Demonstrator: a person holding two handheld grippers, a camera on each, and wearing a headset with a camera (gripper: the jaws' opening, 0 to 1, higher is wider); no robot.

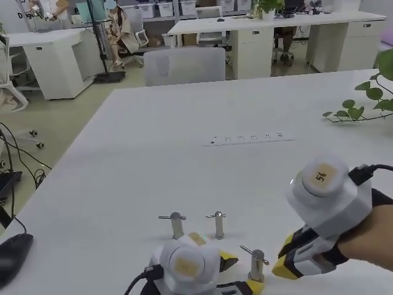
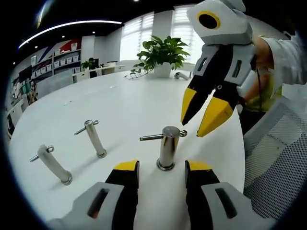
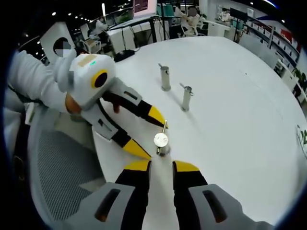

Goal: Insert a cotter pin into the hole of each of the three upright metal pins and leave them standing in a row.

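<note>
Currently: all three upright metal pins carry a cotter pin, going by the left gripper view. Judged near the end, with only the row left to settle.
Near pin (image 2: 167,148): stands upright on the white table (image 1: 184,153), lower centre of the left gripper view. Its cotter pin (image 2: 153,137) runs through the head, long leg toward picture left, loop on the right.
Middle pin (image 2: 95,139), far pin (image 2: 53,164): left half of the same view, each with a cotter pin across the top. Their lean is probably lens bend.
Left gripper (image 2: 163,166): jaws apart, one on each side of the near pin's foot. A gap shows on both sides and it is grasping nothing.
Right gripper (image 2: 192,128): upper right of that view, jaws parted and empty. The tips are just beside the loop end, apart from it as far as I can tell.
Row: in the head view two pins sit side by side, and the near pin is lower and to the right of them. It looks out of line, though the angle may mislead.
Risk, topple: the near pin is tall on a small foot. A jaw brushing it off-centre, or one side closing first, would likely tip it.
Risk, cotter pulled: the leg juts sideways. A jaw tip catching it on the way out could drag it from the hole or spin the pin.
Risk, neighbours: sliding the near pin into line brings it near the middle pin. The protruding cotter legs could snag and knock both over.
</note>
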